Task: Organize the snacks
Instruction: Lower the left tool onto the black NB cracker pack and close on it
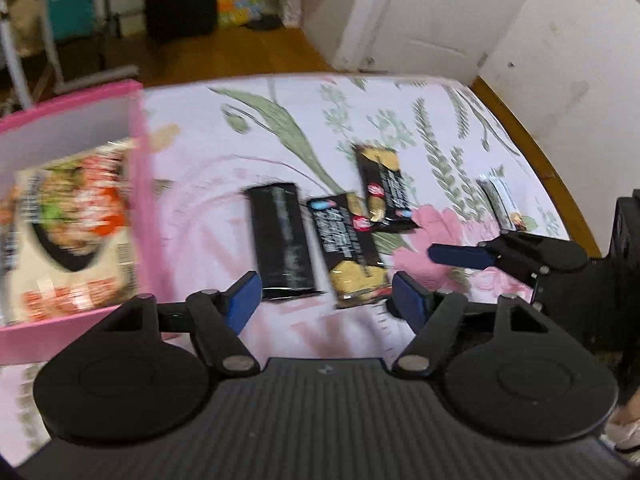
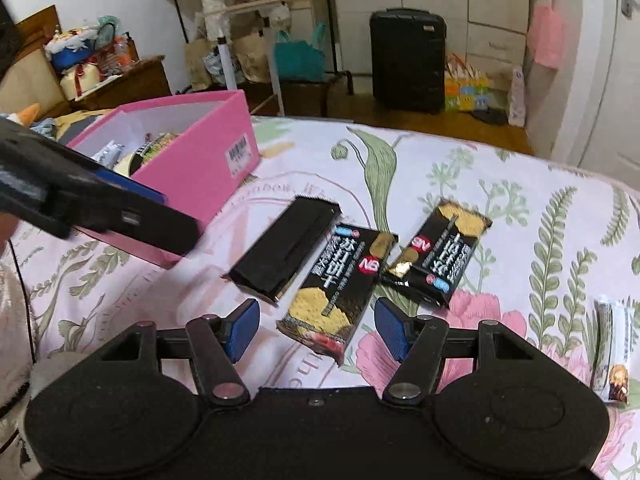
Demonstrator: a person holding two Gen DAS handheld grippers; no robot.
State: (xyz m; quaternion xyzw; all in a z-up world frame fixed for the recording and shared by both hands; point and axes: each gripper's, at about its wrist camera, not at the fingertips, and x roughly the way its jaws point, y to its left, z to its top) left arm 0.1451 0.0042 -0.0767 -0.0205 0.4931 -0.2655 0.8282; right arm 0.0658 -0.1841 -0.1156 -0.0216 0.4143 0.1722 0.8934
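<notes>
Three black snack packets lie on the floral sheet: a plain black one point(image 2: 286, 250) point(image 1: 282, 240), a cracker packet point(image 2: 340, 288) point(image 1: 350, 248) beside it, and another cracker packet point(image 2: 438, 256) point(image 1: 386, 186) to the right. A small white bar point(image 2: 612, 352) point(image 1: 500, 202) lies far right. A pink box point(image 2: 192, 168) point(image 1: 138, 184) holds a noodle bag point(image 1: 72, 232). My left gripper point(image 1: 328, 300) is open, empty, just before the packets. My right gripper point(image 2: 316, 330) is open, empty, over the near end of the middle cracker packet.
The bed's wooden edge point(image 1: 536, 152) runs along the right. A black suitcase point(image 2: 406, 60), bags and a rack stand on the floor beyond. The left gripper's body point(image 2: 92, 204) reaches in front of the pink box; the right gripper's finger point(image 1: 460, 256) shows at right.
</notes>
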